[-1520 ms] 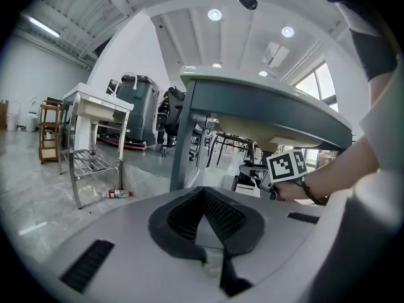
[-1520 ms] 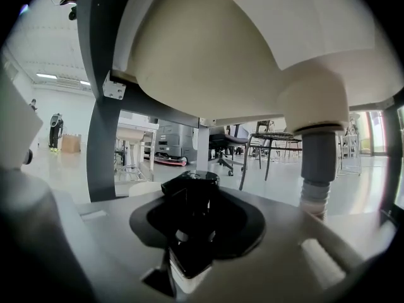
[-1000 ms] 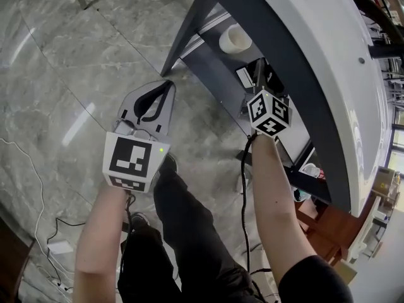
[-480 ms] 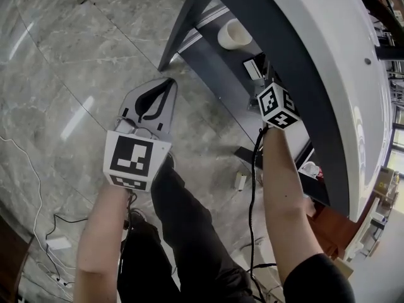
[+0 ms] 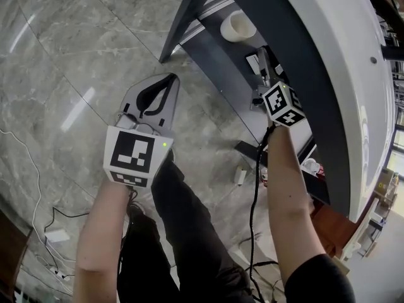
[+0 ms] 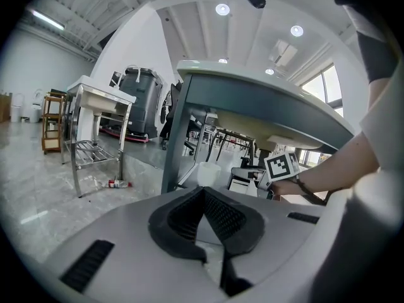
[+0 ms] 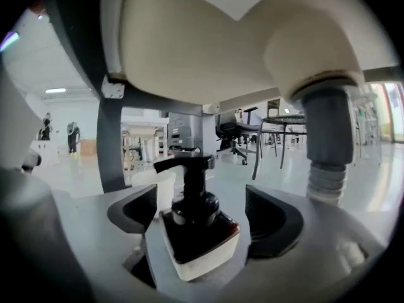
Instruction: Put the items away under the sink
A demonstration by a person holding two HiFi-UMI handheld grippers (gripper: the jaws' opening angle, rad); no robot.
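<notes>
While your left gripper (image 6: pixel 203 201) is hanging shut and empty, your right gripper (image 7: pixel 202 216) is gaping wide around the upright pump bottle (image 7: pixel 189 235), which is standing centred between its fingers, untouched.

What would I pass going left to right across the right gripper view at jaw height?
Dark frame leg → pump bottle, standing between the parted jaws with gaps on both sides → grey drain pipe under the basin.
</notes>
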